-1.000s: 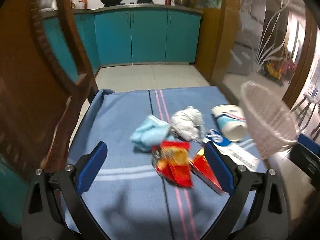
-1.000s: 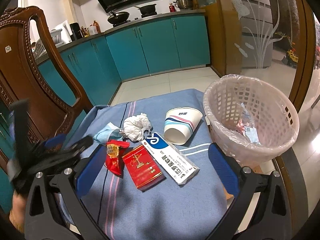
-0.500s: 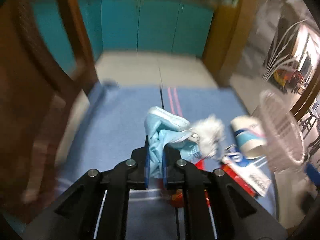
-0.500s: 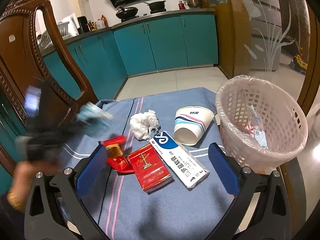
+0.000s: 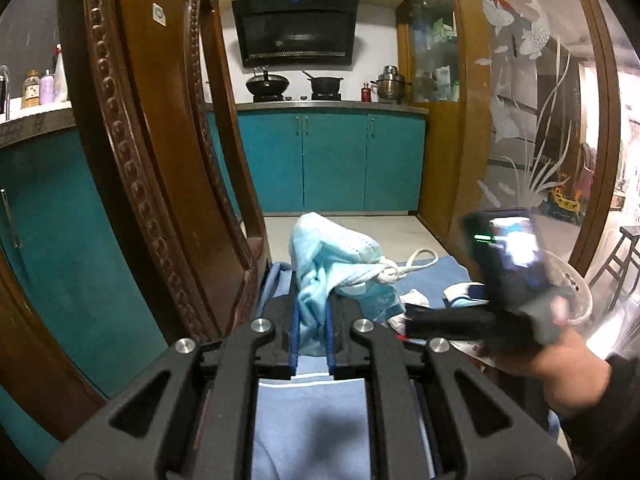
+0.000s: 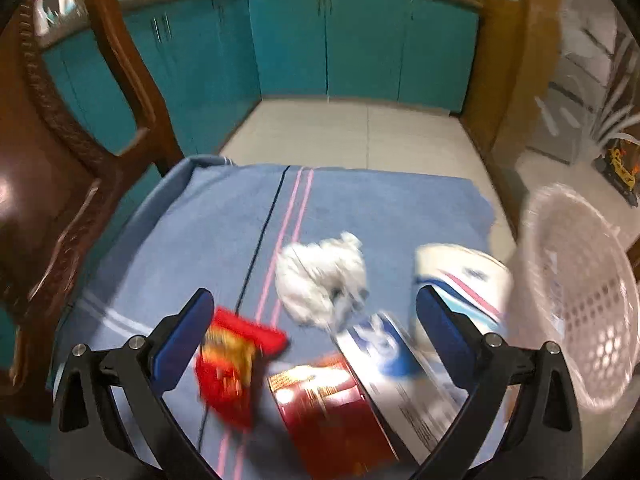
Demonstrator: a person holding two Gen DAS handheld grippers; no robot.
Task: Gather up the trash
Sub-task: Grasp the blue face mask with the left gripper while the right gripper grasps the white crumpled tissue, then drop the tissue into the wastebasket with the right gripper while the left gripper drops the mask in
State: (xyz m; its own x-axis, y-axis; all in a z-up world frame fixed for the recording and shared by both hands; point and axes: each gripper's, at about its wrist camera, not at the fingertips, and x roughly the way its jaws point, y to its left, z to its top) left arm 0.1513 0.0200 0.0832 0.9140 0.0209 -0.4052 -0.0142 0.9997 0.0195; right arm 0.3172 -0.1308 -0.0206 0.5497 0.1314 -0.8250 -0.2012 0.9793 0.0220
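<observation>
left gripper (image 5: 311,330) closed on a blue face mask (image 5: 336,264), lifted clear of the blue cloth (image 6: 200,240); the mask is light and limp, so a pinch on bunched fabric holds while its ear loop dangles. right gripper (image 6: 310,334) wide open and empty above the remaining litter: crumpled tissue (image 6: 322,274), red wrapper (image 6: 232,364), red box (image 6: 332,408), paper cup (image 6: 464,276). the tissue looks soft, best pinched mid-wad. basket (image 6: 580,288) stands at the right edge.
</observation>
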